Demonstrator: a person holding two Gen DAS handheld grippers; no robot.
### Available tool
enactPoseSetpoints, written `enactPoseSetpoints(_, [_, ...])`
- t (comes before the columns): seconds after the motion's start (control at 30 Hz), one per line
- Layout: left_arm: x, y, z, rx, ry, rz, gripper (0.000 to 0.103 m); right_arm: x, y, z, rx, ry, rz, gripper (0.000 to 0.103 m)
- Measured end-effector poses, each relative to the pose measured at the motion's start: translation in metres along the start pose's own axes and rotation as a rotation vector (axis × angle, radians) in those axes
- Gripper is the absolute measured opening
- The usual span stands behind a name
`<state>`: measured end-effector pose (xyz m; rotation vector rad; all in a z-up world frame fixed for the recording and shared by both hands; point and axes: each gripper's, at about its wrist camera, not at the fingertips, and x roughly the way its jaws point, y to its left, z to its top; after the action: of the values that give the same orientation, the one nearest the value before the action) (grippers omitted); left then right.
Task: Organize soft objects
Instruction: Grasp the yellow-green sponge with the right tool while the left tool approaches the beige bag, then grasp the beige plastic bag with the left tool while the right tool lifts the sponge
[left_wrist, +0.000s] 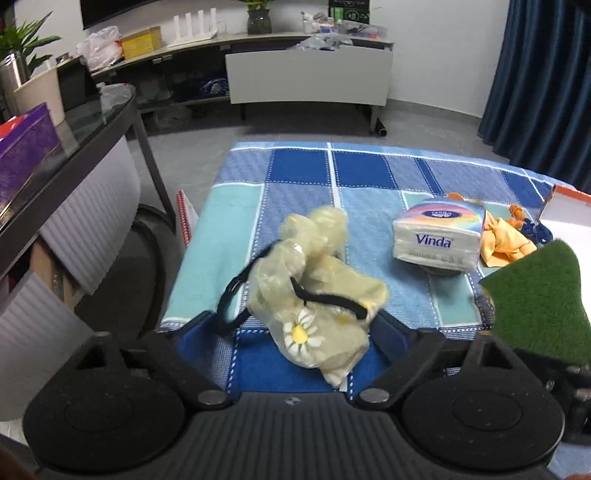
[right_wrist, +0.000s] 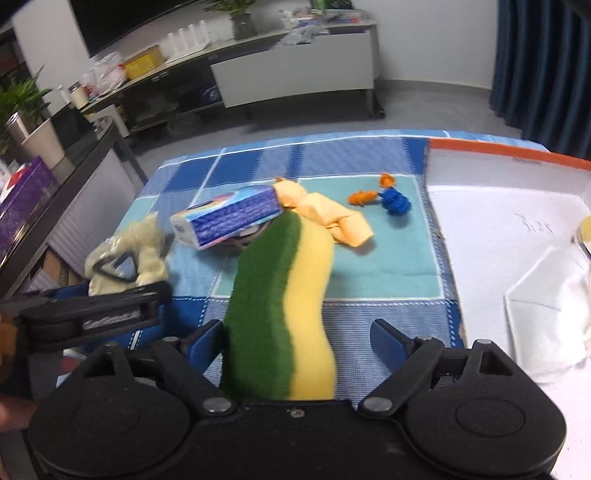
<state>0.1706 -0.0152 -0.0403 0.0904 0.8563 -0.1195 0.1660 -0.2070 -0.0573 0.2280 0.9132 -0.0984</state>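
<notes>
Left wrist view: the left claw (left_wrist: 295, 328) stands wide, its blue fingers (left_wrist: 388, 334) spread either side of a pale daisy-print hair bow (left_wrist: 317, 288) with a black elastic loop. The fabric looks blurred and seems to sit loose between the fingers, not pinched. It lies over the checked bench cloth (left_wrist: 306, 173). A Vinda tissue pack (left_wrist: 437, 236) lies just beyond, an orange cloth (left_wrist: 504, 236) beside it.

Right wrist view: the right claw (right_wrist: 295, 338) is spread too. A green-and-yellow sponge (right_wrist: 284, 306) stands between the fingers, touching the left one at most, so it looks unclamped. The white tray (right_wrist: 491, 229) with an orange rim lies to the right. To do this well, close on the sponge's firm middle before swinging toward the tray, and keep clear of the left claw close by.
</notes>
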Motion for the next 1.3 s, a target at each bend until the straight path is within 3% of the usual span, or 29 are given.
enactPoseSetpoints(0.03, [-0.001,0.000,0.000,0.003,-0.008,-0.008,0.079,-0.001,0.004,-0.001,-0.020,-0.011,-0.002,0.095])
enactPoseSetpoints(0.07, [-0.002,0.000,0.001,0.007,-0.014,-0.011,0.073,-0.003,0.008,-0.002,-0.041,-0.026,0.004,0.084])
enactPoseSetpoints(0.1, [-0.004,0.000,0.001,0.008,-0.019,-0.006,0.050,-0.005,0.011,-0.002,-0.061,-0.035,0.012,0.071])
enactPoseSetpoints(0.2, [-0.009,0.005,0.002,-0.019,-0.010,-0.029,0.026,-0.008,0.015,-0.003,-0.074,-0.042,0.033,0.061])
enactPoseSetpoints(0.27, [-0.012,0.010,0.001,-0.038,-0.005,-0.041,0.022,-0.009,0.007,-0.003,-0.029,-0.037,0.088,0.059])
enactPoseSetpoints(0.47, [-0.027,0.008,-0.006,-0.054,-0.034,-0.074,0.017,-0.011,-0.047,0.001,0.292,0.006,0.389,0.055])
enactPoseSetpoints(0.63, [-0.032,0.007,-0.011,-0.072,-0.039,-0.107,0.010,-0.020,-0.068,-0.004,0.399,-0.005,0.433,0.055])
enactPoseSetpoints(0.73, [-0.037,0.006,-0.012,-0.066,-0.049,-0.120,0.009,-0.031,-0.064,-0.006,0.300,-0.032,0.367,0.055])
enactPoseSetpoints(0.8, [-0.041,0.004,-0.013,-0.063,-0.059,-0.118,0.009,-0.033,-0.066,-0.009,0.308,-0.026,0.391,0.055])
enactPoseSetpoints(0.9, [-0.043,0.003,-0.013,-0.058,-0.072,-0.099,0.013,-0.033,-0.069,-0.010,0.304,-0.024,0.395,0.056])
enactPoseSetpoints(0.97, [-0.042,0.003,-0.010,-0.047,-0.072,-0.058,0.028,-0.030,-0.068,-0.007,0.282,0.016,0.388,0.059])
enactPoseSetpoints(1.03, [-0.039,0.002,-0.007,-0.024,-0.080,-0.014,0.056,-0.030,-0.059,-0.004,0.194,0.037,0.199,0.079])
enactPoseSetpoints(1.1, [-0.037,0.001,-0.004,0.005,-0.094,0.011,0.064,-0.038,-0.042,-0.005,0.055,-0.008,-0.025,0.083])
enactPoseSetpoints(1.13, [-0.035,0.001,-0.002,0.015,-0.097,0.014,0.079,-0.042,-0.034,-0.007,-0.009,-0.038,-0.063,0.084])
enactPoseSetpoints(1.2, [-0.030,0.000,0.000,0.030,-0.113,0.032,0.099,-0.045,-0.026,-0.008,-0.034,-0.038,0.012,0.093])
enactPoseSetpoints(1.23, [-0.025,-0.001,0.001,0.040,-0.120,0.049,0.103,-0.041,-0.023,-0.007,-0.034,-0.018,0.022,0.093])
enactPoseSetpoints(1.3, [-0.016,0.001,0.005,0.060,-0.105,0.056,0.103,-0.032,-0.011,-0.007,-0.099,-0.011,-0.095,0.093])
